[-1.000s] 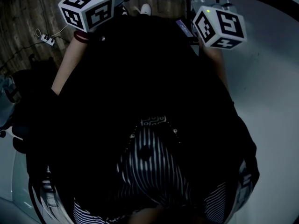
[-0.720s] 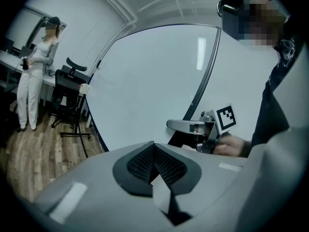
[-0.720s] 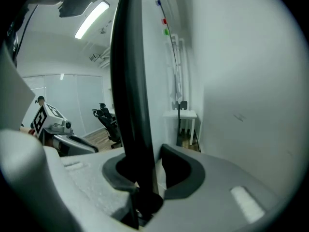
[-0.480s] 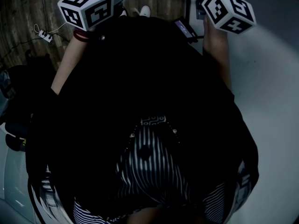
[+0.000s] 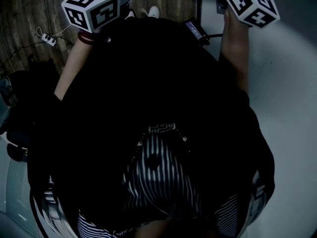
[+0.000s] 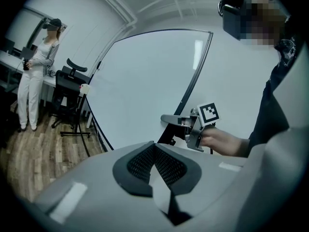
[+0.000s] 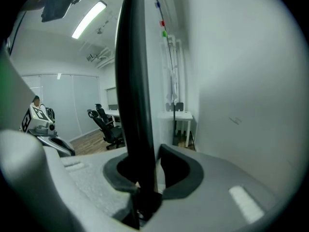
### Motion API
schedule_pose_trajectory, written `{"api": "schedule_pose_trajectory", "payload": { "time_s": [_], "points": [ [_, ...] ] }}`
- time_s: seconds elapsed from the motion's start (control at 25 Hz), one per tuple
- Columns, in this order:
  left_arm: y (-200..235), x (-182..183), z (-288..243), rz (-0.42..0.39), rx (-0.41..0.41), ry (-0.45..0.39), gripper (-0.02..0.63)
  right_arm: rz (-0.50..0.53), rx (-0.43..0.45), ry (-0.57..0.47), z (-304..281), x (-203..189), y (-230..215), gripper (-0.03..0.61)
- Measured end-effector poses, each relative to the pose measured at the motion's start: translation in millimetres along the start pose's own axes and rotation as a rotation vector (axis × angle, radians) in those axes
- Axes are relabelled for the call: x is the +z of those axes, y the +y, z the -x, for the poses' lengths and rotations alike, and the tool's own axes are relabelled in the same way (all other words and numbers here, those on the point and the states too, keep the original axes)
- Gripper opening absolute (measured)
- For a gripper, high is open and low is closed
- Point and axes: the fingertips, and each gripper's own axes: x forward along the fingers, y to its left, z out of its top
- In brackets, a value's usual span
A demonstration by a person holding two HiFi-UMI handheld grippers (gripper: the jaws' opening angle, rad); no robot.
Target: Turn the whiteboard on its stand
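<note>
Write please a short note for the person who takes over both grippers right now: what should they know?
Right gripper: shut on the dark frame of the whiteboard, at its side edge.
Left gripper: shut, empty, clear of the board, facing its white face.
A person and an office chair stand beyond the board's far edge.
Done: grip on the edge taken.
Left: swing the board round; how far it is turned cannot be told.

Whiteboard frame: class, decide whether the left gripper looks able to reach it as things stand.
Probably yes: nothing stands between the left gripper and the whiteboard frame, but its jaws are shut and must open first. The right gripper clamps it.
</note>
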Motion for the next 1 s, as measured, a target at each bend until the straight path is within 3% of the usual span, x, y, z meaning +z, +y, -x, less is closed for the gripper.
{"api": "schedule_pose_trajectory", "payload": {
  "time_s": [0.4,0.56,0.6,0.64,0.8,1.0],
  "points": [
    [-3,3,-1,-0.014,-0.017,-0.005,-0.005,0.084,-0.026,0.054,6,-4,6,0.106],
    [-7,10,5,-0.029,-0.021,-0.008,-0.005,0.030,-0.060,0.017,48,2,10,0.104],
    [-7,12,5,-0.036,-0.023,-0.008,-0.005,0.012,-0.049,0.021,56,-1,11,0.078],
    [-8,13,5,-0.049,-0.028,-0.006,-0.005,0.016,-0.025,0.034,62,-5,15,0.004],
    [-10,20,8,-0.120,-0.050,-0.005,-0.005,0.175,0.103,0.055,67,-21,60,0.002],
    [-13,21,-1,-0.155,-0.062,-0.041,-0.005,0.092,0.226,0.003,55,-30,101,0.002]
  ]
}}
